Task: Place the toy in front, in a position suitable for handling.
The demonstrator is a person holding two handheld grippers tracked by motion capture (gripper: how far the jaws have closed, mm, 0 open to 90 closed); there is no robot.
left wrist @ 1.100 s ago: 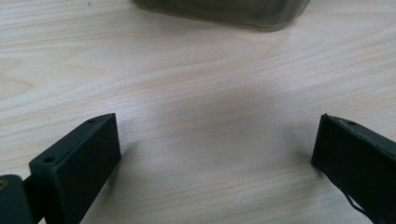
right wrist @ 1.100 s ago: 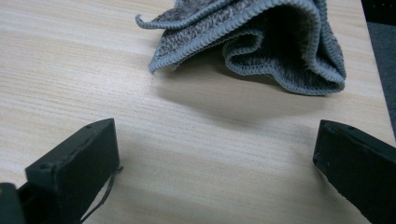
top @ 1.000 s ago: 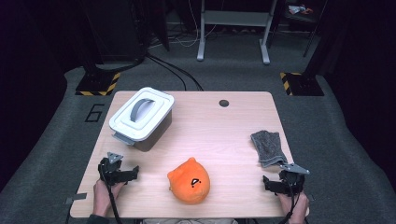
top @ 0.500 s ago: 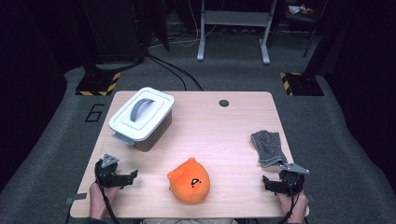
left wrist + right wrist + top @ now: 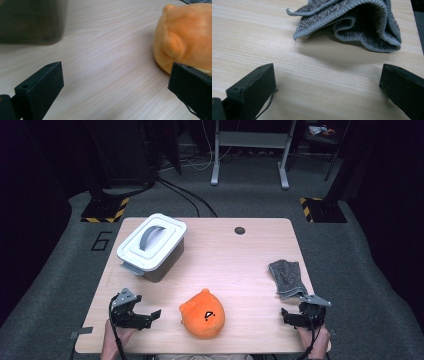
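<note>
Left gripper [image 5: 148, 316]: held low over the near left corner of the table [image 5: 240, 265], jaws spread wide, nothing between them; bare wood shows in the gap in the left gripper view.
Right gripper [image 5: 292, 316]: held at the near right edge, jaws likewise spread and empty.
Orange plush toy [image 5: 202, 313]: lies on the near middle of the table, just beside the left gripper's far jaw, apart from it as far as the blurred close view lets one judge; a small ear faces that gripper.
Grey cloth [image 5: 286, 277]: folded and rumpled, near the right edge, just ahead of the right gripper, not touching it.
Lidded grey box [image 5: 151, 246]: white lid on, handle flat, far left, beyond the left gripper.
</note>
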